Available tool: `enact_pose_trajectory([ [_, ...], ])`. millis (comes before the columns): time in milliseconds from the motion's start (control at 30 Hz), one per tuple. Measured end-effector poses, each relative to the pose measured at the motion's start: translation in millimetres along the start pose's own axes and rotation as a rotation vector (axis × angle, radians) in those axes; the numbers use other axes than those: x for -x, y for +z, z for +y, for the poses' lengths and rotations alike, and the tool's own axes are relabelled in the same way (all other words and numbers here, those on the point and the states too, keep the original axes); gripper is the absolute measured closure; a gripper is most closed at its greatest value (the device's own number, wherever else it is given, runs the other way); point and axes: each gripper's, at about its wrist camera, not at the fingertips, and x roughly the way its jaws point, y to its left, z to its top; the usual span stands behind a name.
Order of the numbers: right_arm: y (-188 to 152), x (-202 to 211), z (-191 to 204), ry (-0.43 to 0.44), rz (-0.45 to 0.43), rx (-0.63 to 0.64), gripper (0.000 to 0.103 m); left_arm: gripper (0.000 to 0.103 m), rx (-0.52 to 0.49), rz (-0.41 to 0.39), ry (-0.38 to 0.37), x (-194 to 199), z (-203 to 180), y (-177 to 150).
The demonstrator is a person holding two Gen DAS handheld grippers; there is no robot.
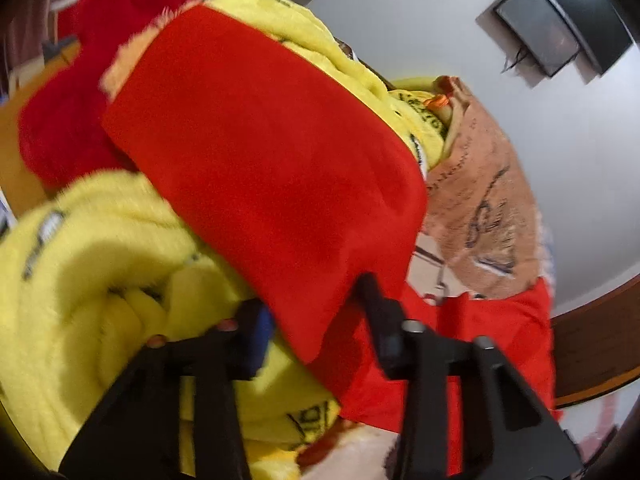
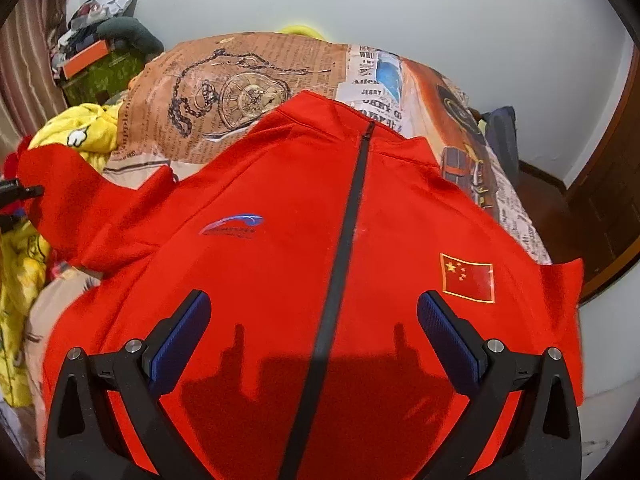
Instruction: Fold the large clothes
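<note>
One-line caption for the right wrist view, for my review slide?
Open right gripper hovers over a zipped red jacket with a flag patch, spread on a newspaper-print bedspread.

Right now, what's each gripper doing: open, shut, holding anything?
Left gripper: closed on the red jacket's sleeve.
Right gripper: open, empty, above the jacket's front.

A bed cover printed like old newspaper, tan with a pocket-watch drawing [image 2: 240, 92], spreads over the bed. A fluffy yellow fleece garment with black lettering [image 1: 100, 248] lies bunched at its left side, beside a shaggy dark-red fabric [image 1: 64, 120]. An orange shoebox [image 2: 86, 58] sits on a green patterned box [image 2: 106, 80] near a brown curtain [image 2: 28, 68]. A dark wall-mounted screen [image 1: 540, 36] hangs on the white wall.
</note>
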Motion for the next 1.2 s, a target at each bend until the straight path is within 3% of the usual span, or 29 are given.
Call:
enact_pose_trajectory([
  [33, -0.4, 1.2, -1.4, -0.006, 0.000, 0.006, 0.001, 0.082, -0.023, -0.012, 0.020, 2.6, -3.5, 1.5],
  [100, -1.0, 4.9, -4.8, -0.011, -0.003, 0.009, 0.001, 0.089, -0.096, -0.046, 0.077, 12.8, -18.8, 4.2],
  [200, -1.5, 12.6, -13.7, -0.016, -0.012, -0.002, 0.001, 0.097, -0.171, -0.100, 0.106, 34.8, -40.6, 6.6],
  [400, -0.2, 33.2, -32.0, -0.024, -0.044, -0.034, 0.001, 0.099, -0.291, -0.255, -0.014, 108.4, -116.8, 9.6],
  [633, 1.8, 55.9, -54.9, -0.008, -0.079, -0.061, 0.001, 0.100, -0.447, -0.309, -0.132, 159.8, -222.3, -10.6],
  [833, 1.0, 68.0, -73.5, 0.003, -0.107, -0.074, 0.000, 0.100, -0.545, -0.249, -0.184, 146.2, -302.5, -53.7],
  [967, -4.0, 71.7, -87.7, -0.009, -0.116, -0.074, 0.000, 0.100, -0.607, -0.157, -0.227, 117.2, -342.8, -93.9],
  [1200, -17.2, 62.7, -117.0, -0.014, -0.084, -0.111, 0.000, 0.100, -0.725, 0.021, -0.240, 59.8, -387.2, -173.8],
])
